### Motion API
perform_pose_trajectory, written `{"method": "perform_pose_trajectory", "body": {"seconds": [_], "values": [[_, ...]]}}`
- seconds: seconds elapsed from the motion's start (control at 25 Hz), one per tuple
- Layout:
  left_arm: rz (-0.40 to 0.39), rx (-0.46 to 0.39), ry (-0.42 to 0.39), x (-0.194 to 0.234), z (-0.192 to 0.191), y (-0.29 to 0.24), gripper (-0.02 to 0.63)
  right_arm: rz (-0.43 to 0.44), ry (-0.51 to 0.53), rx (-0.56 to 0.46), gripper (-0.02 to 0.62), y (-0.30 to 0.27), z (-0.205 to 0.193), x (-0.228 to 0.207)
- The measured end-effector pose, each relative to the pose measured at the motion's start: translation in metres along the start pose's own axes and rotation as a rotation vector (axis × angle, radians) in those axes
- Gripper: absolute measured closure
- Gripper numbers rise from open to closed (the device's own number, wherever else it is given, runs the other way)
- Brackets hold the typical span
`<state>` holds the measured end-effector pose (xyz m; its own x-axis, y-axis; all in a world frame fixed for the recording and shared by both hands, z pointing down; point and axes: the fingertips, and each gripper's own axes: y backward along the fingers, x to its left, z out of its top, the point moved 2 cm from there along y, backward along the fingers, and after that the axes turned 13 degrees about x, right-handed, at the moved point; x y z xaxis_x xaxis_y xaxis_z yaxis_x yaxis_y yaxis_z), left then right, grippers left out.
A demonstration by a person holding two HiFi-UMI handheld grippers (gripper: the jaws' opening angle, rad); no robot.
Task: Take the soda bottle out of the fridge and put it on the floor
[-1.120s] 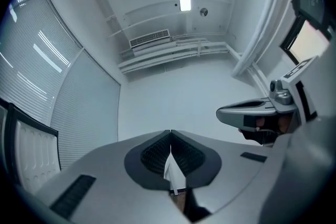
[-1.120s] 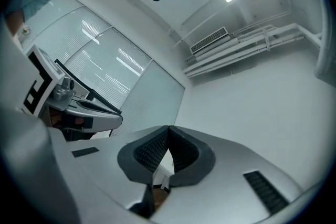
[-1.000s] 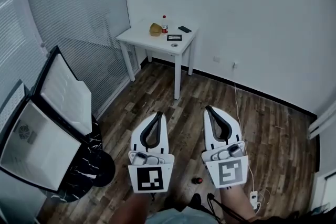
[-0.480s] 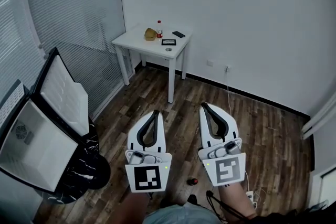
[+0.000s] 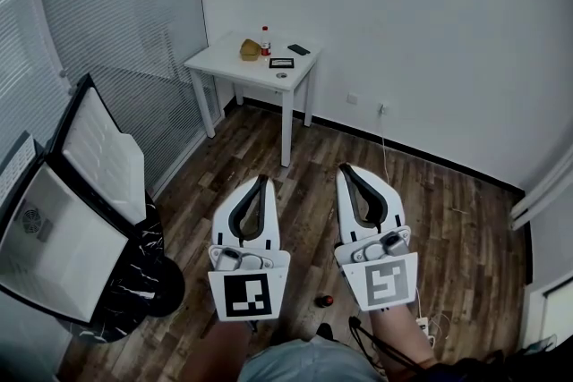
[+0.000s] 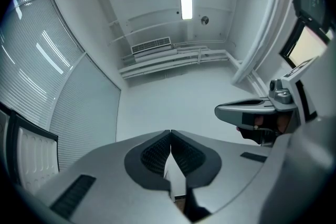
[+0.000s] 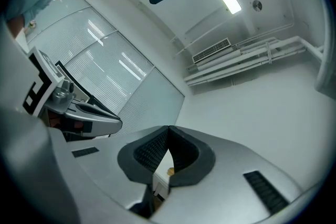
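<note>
Dark wood floor [image 5: 448, 228] runs ahead of me as I hold the left gripper [image 5: 260, 181] and right gripper [image 5: 344, 168] side by side, fingers pressed shut on nothing. A red-labelled bottle [image 5: 265, 40] stands on the white surface [image 5: 228, 67] in the corner, well apart from me. I cannot tell whether it is the soda bottle, and none shows in the open fridge [image 5: 67, 237] at my left. Shut fingers would likely topple a bottle rather than take it, and the cable [image 5: 384, 143] could snag a foot. Since a second ago, the surface has slid up and left in the head view and more wall shows. My fingers are unchanged.
</note>
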<state>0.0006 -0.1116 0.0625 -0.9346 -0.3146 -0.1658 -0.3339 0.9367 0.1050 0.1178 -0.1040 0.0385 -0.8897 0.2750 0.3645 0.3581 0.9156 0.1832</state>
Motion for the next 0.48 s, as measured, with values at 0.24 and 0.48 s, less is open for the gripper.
{"method": "perform_pose_trajectory", "body": {"seconds": [0.24, 0.48], "values": [[-0.005, 0.003, -0.001, -0.0041, -0.0016, -0.0004, 0.589, -0.009, 0.0, -0.002, 0.583, 0.0034, -0.0008, -0.0024], [-0.004, -0.009, -0.008, -0.0094, 0.0011, 0.0004, 0.589, -0.014, 0.006, -0.011, 0.583, 0.0074, 0.001, -0.006]]}}
